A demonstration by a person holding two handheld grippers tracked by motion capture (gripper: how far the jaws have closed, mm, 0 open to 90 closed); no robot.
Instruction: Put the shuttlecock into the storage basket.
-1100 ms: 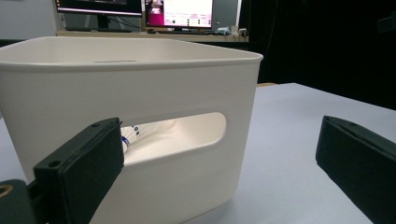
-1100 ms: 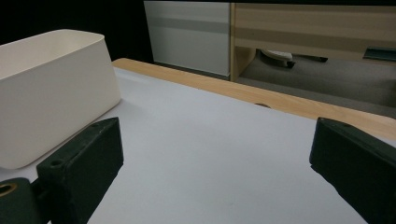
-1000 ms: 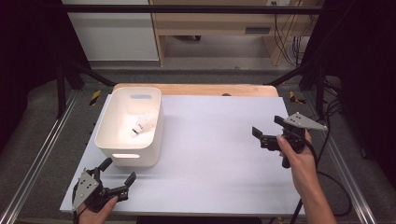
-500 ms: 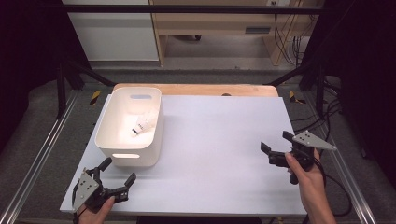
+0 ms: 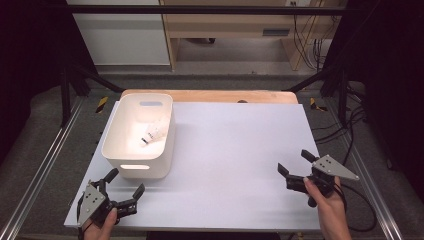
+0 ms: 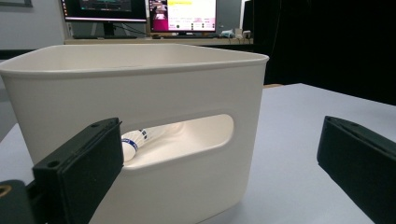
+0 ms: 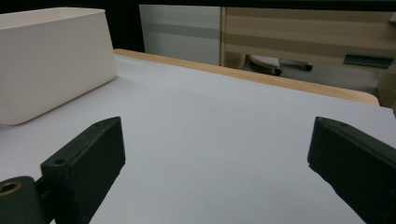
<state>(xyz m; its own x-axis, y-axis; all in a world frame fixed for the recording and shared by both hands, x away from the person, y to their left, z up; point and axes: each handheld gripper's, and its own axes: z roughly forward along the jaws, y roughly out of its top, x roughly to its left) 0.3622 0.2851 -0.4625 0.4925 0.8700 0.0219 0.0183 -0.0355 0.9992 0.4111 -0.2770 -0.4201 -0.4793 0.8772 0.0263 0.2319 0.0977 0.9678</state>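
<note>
White plastic bin [image 5: 120, 155] stands on the left part of the pale table [image 5: 235, 150], its long side running away from me. Inside it lies a shuttlecock [image 5: 152, 134], white with a blue band, resting on the bin floor toward the right wall; through the handle slot in the near wall I see it again [image 6: 133, 142]. My left gripper [image 5: 122, 192] sits low at the table's near left corner, just in front of that near wall, jaws spread wide and holding nothing. My right gripper [image 5: 295, 167] is at the near right edge, well apart from the bin, jaws likewise wide and empty, pointed across bare table surface toward the bin's corner [image 7: 51, 60].
</note>
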